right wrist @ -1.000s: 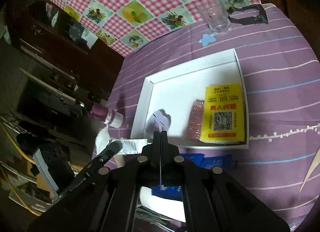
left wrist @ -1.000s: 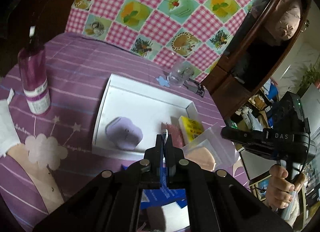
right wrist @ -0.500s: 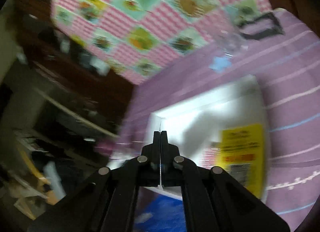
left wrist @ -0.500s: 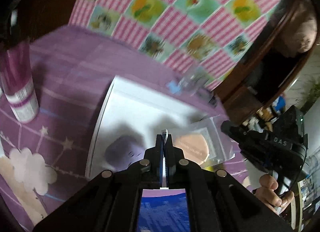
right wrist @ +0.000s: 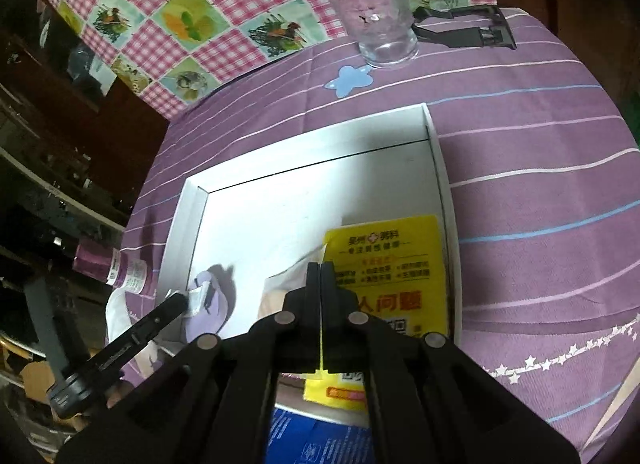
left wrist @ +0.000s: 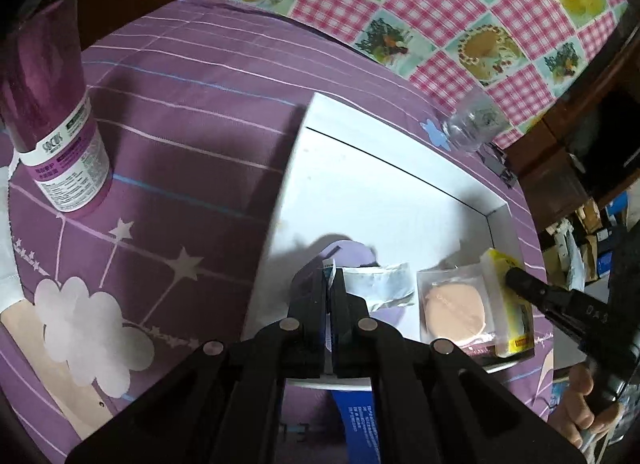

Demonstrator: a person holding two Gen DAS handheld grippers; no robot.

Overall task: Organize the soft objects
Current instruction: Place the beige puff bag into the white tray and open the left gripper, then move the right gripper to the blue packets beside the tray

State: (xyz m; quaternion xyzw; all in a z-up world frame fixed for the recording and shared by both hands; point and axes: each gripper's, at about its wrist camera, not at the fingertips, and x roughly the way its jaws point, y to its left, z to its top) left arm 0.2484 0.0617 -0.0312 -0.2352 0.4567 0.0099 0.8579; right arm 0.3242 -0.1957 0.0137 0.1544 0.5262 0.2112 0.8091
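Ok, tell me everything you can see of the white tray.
The white tray is a shallow rectangular box, card-like, with low walls, lying flat on the purple striped cloth. Its far half is bare. Along the near side lie a lilac pad, a wrapped peach puff and a yellow packet.

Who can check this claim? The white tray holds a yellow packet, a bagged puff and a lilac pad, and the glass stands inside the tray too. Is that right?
Not quite. The glass stands outside the tray, on the purple cloth beyond its far rim, as the right wrist view shows. The yellow packet, bagged puff and lilac pad are in the tray.
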